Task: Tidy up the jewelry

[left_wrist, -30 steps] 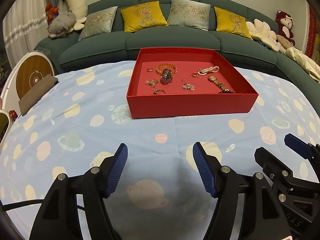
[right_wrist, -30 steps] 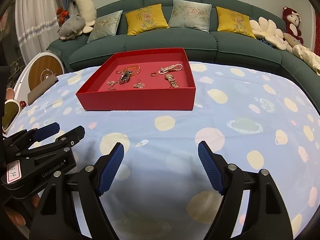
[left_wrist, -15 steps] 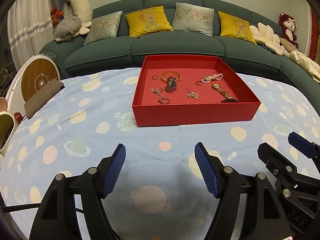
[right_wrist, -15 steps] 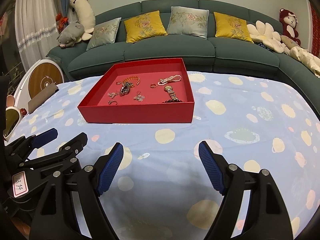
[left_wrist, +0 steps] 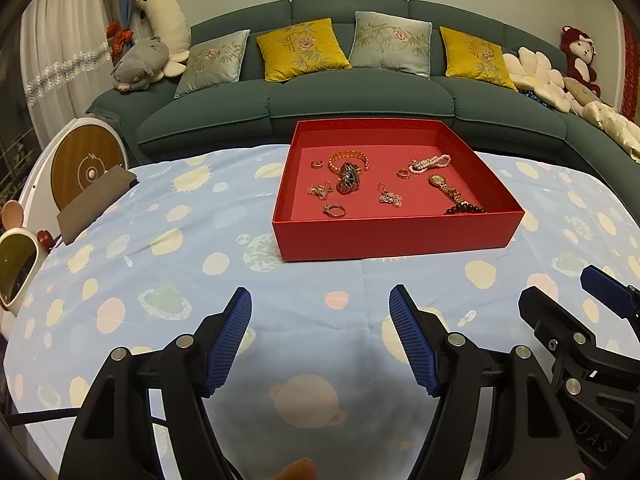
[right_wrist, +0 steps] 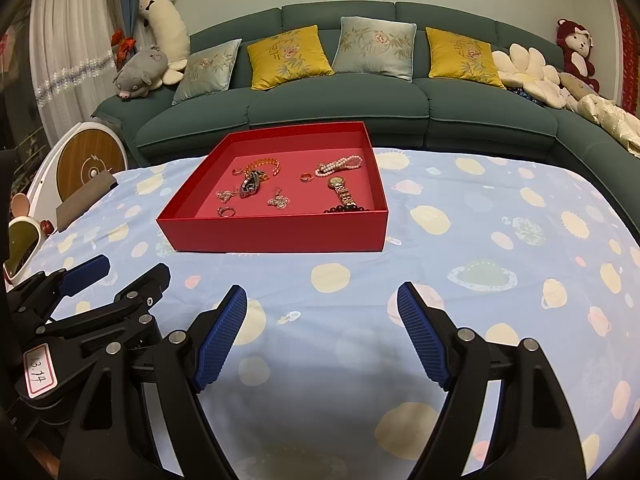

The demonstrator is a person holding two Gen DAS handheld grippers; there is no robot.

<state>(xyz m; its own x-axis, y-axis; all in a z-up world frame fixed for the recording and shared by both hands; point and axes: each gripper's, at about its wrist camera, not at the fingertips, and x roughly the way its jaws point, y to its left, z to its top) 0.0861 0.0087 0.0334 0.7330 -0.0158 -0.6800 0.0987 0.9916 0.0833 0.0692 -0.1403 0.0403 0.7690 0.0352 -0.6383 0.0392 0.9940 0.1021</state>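
A shallow red tray (left_wrist: 396,236) (right_wrist: 272,234) sits on the table's far half. Inside lie several jewelry pieces: an amber bead bracelet (left_wrist: 347,157), a dark metal watch (left_wrist: 349,178), a gold watch (left_wrist: 446,188) (right_wrist: 344,192), a pink pearl bracelet (left_wrist: 430,162), a black bead string (left_wrist: 466,210), rings and small chain pieces. My left gripper (left_wrist: 320,304) hovers open over the cloth in front of the tray, nothing between its blue pads. My right gripper (right_wrist: 322,300) is also open and empty, just right of the left one.
A light blue tablecloth (left_wrist: 160,264) with planet prints covers the table. Behind it runs a green sofa (left_wrist: 360,96) with cushions and plush toys. A brown pouch (left_wrist: 96,204) and a white round device (left_wrist: 86,160) sit at the left edge.
Both views have tilted up slightly, so the tray sits lower in the frames. The grippers stay open over the cloth and the jewelry has not moved.
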